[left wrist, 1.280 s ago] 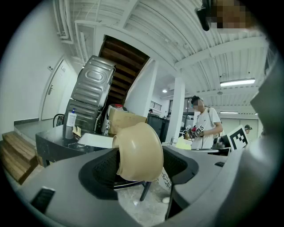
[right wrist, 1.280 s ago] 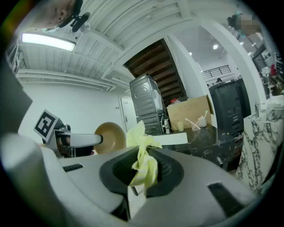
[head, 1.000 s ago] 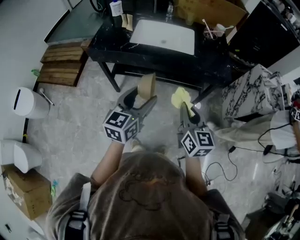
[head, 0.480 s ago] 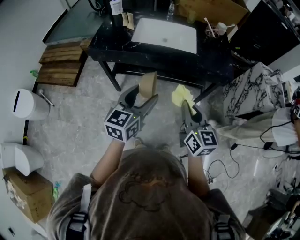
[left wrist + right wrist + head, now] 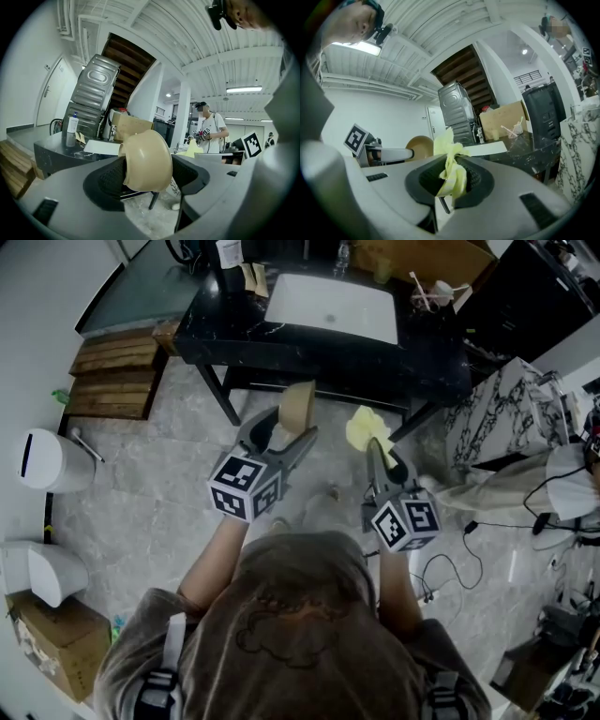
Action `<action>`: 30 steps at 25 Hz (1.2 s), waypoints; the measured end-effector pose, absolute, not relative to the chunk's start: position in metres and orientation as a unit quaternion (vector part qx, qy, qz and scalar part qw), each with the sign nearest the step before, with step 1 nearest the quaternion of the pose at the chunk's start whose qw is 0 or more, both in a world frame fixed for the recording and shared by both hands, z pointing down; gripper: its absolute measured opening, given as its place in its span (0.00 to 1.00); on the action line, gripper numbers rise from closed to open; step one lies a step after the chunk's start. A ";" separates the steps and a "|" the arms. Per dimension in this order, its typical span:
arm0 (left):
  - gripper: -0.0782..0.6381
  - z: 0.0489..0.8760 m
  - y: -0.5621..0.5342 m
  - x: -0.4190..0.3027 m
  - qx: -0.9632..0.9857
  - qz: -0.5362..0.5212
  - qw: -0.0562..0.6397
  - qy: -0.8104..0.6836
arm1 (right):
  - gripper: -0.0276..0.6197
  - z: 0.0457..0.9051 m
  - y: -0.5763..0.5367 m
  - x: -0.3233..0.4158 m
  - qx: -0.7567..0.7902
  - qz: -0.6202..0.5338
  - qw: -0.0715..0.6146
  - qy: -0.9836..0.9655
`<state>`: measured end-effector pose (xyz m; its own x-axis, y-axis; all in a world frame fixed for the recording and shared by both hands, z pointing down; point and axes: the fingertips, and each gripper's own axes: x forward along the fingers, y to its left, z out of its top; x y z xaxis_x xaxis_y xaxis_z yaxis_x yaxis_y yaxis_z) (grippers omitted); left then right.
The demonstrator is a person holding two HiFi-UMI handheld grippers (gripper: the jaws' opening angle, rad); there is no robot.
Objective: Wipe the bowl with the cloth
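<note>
Tan bowl (image 5: 296, 409) up on its edge, and we've got it pinched by the rim in our left hand-held gripper (image 5: 289, 427), jaws closed on its wall, above the floor (image 5: 169, 465). Just right of it and not touching, the yellow cloth (image 5: 366, 430) bunches out of our right hand-held gripper (image 5: 377, 454), whose jaws are squeezed tight on it. Ahead of both we see the black desk (image 5: 309, 348), a white basin (image 5: 328, 307) sunk in its top, a bottle (image 5: 230, 254) at its far left corner.
</note>
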<state>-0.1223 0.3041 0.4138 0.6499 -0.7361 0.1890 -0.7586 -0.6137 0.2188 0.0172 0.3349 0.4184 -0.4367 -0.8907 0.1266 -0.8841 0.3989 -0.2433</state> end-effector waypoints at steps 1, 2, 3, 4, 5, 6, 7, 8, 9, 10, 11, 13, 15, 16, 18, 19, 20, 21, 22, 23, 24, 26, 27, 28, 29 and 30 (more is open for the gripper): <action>0.53 0.413 0.302 -0.123 0.898 0.040 0.140 -0.416 | 0.08 0.417 0.332 0.015 -0.531 -0.137 0.013 0.836; 0.53 0.412 0.299 -0.124 0.898 0.039 0.139 -0.415 | 0.08 0.416 0.328 0.014 -0.532 -0.136 0.014 0.836; 0.53 0.411 0.296 -0.124 0.899 0.038 0.137 -0.413 | 0.08 0.415 0.325 0.012 -0.532 -0.134 0.015 0.836; 0.53 0.410 0.292 -0.124 0.900 0.037 0.136 -0.412 | 0.08 0.415 0.321 0.011 -0.531 -0.133 0.016 0.837; 0.53 0.409 0.288 -0.124 0.901 0.037 0.136 -0.411 | 0.08 0.415 0.316 0.009 -0.530 -0.132 0.017 0.838; 0.53 0.409 0.284 -0.123 0.901 0.036 0.135 -0.410 | 0.08 0.415 0.312 0.008 -0.529 -0.132 0.017 0.838; 0.53 0.408 0.279 -0.122 0.901 0.036 0.135 -0.410 | 0.08 0.416 0.307 0.007 -0.527 -0.133 0.019 0.839; 0.53 0.408 0.273 -0.121 0.902 0.037 0.135 -0.409 | 0.08 0.417 0.302 0.007 -0.526 -0.135 0.020 0.839; 0.53 0.409 0.267 -0.119 0.903 0.037 0.134 -0.407 | 0.09 0.417 0.297 0.008 -0.526 -0.136 0.021 0.840; 0.53 0.409 0.261 -0.116 0.903 0.038 0.135 -0.406 | 0.08 0.418 0.291 0.009 -0.526 -0.137 0.021 0.839; 0.53 0.408 0.255 -0.113 0.904 0.038 0.136 -0.405 | 0.08 0.418 0.285 0.011 -0.526 -0.138 0.021 0.839; 0.53 0.407 0.241 -0.108 0.904 0.036 0.140 -0.403 | 0.08 0.417 0.273 0.015 -0.525 -0.138 0.021 0.840; 0.53 0.407 0.228 -0.102 0.904 0.035 0.141 -0.402 | 0.08 0.417 0.261 0.018 -0.523 -0.138 0.020 0.841; 0.53 0.407 0.222 -0.099 0.905 0.035 0.140 -0.401 | 0.08 0.417 0.254 0.020 -0.522 -0.139 0.021 0.841; 0.53 0.408 0.209 -0.093 0.906 0.035 0.140 -0.399 | 0.08 0.419 0.241 0.024 -0.521 -0.140 0.022 0.842; 0.53 0.409 0.203 -0.091 0.906 0.036 0.140 -0.398 | 0.08 0.420 0.234 0.025 -0.520 -0.141 0.023 0.842; 0.53 0.410 0.197 -0.089 0.906 0.037 0.140 -0.398 | 0.08 0.420 0.227 0.026 -0.520 -0.142 0.024 0.842; 0.53 0.410 0.190 -0.088 0.906 0.038 0.141 -0.398 | 0.08 0.421 0.219 0.027 -0.518 -0.142 0.024 0.843; 0.53 0.411 0.183 -0.087 0.906 0.039 0.142 -0.398 | 0.08 0.421 0.212 0.027 -0.517 -0.143 0.025 0.843; 0.53 0.412 0.176 -0.086 0.905 0.040 0.142 -0.398 | 0.08 0.421 0.205 0.028 -0.516 -0.143 0.025 0.844; 0.53 0.413 0.169 -0.085 0.905 0.040 0.142 -0.398 | 0.08 0.422 0.197 0.029 -0.515 -0.143 0.025 0.845; 0.53 0.416 0.153 -0.084 0.905 0.042 0.143 -0.399 | 0.08 0.424 0.180 0.029 -0.512 -0.145 0.027 0.846; 0.53 0.418 0.145 -0.083 0.904 0.044 0.144 -0.399 | 0.08 0.425 0.171 0.029 -0.511 -0.146 0.028 0.847; 0.53 0.418 0.136 -0.082 0.904 0.045 0.145 -0.399 | 0.08 0.426 0.162 0.029 -0.509 -0.148 0.028 0.847; 0.53 0.419 0.129 -0.080 0.904 0.047 0.147 -0.398 | 0.08 0.426 0.153 0.031 -0.509 -0.150 0.030 0.847; 0.53 0.419 0.121 -0.077 0.905 0.048 0.148 -0.396 | 0.08 0.426 0.143 0.032 -0.508 -0.151 0.032 0.847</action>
